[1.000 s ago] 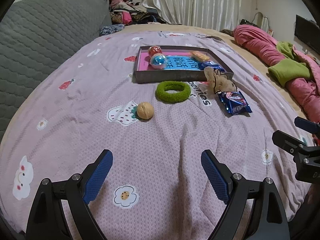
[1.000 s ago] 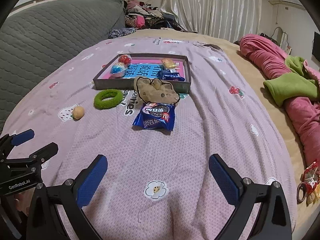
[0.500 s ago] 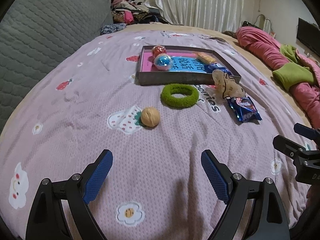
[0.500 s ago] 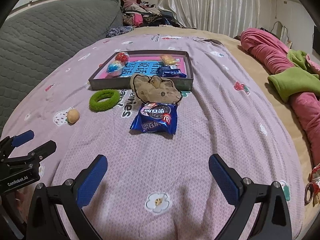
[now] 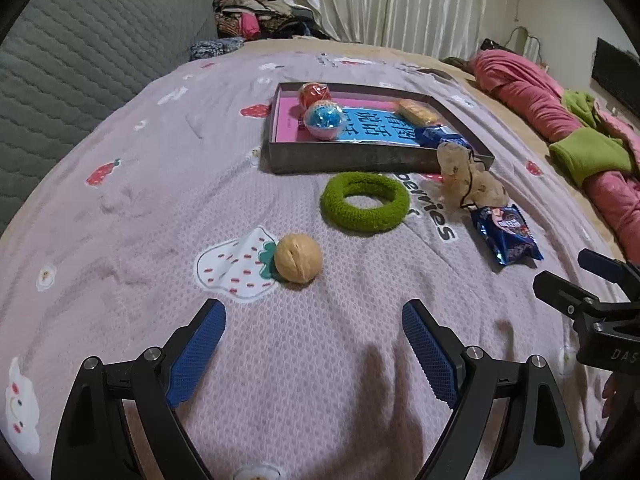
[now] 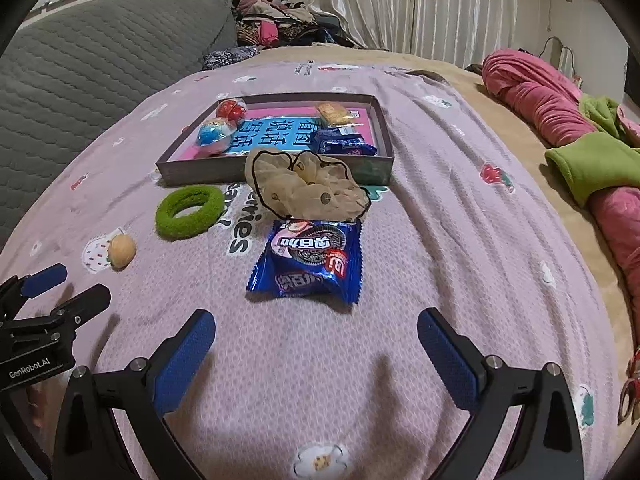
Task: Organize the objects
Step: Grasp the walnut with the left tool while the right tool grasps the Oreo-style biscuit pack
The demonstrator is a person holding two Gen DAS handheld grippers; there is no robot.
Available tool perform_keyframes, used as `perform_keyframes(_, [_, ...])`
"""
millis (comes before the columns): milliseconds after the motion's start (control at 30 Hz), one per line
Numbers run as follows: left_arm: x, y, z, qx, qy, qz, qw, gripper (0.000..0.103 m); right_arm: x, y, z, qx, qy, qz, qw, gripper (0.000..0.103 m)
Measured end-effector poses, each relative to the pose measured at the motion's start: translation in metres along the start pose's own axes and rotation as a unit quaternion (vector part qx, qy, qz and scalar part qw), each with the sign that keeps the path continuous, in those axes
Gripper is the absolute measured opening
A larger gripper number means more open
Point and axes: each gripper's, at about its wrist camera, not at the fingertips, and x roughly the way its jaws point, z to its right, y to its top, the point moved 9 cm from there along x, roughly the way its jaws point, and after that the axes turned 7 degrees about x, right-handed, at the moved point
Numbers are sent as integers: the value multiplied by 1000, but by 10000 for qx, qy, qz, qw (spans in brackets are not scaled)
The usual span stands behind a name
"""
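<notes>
Left gripper (image 5: 314,328): spread wide, blue pads apart, nothing between them, hovering over the bedspread (image 5: 140,184).
Right gripper (image 6: 316,336): also spread wide and empty, touching nothing; in the left wrist view it shows at the right edge (image 5: 560,272).
Walnut (image 5: 298,258): just ahead of the left gripper, a little left of its centre line, lying on the bedspread at the edge of a strawberry print; tan, round, with a seam across the top. From the right gripper it lies well off to the left (image 6: 122,250).
Green ring (image 5: 366,202): fuzzy hair tie lying flat, beyond the walnut and slightly right of it, just short of the tray.
Cookie packet (image 6: 310,260): blue, crinkled, directly ahead of the right gripper and near its fingertips; from the left gripper it sits ahead and far right (image 5: 506,234).
Beige scrunchie (image 6: 304,184): sheer fabric with dark trim, heaped just beyond the packet, touching the tray's near wall.
Tray (image 6: 200,172): shallow grey box, farthest ahead of both grippers, with a pink and blue printed floor.
Inside tray: red ball (image 5: 314,94) and blue ball (image 5: 324,120) at the left end, orange snack (image 6: 334,114) and small blue packet (image 6: 342,142) at the right.
</notes>
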Motion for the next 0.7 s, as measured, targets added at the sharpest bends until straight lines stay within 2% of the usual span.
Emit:
perform_keyframes(300, [27, 13, -13, -35, 65, 2, 10000, 91, 22, 12, 3, 43, -59, -51, 10000, 102])
perform_keyframes(700, [53, 19, -16, -86, -122, -44, 9999, 90, 51, 21, 11, 250, -84, -169, 9995, 102])
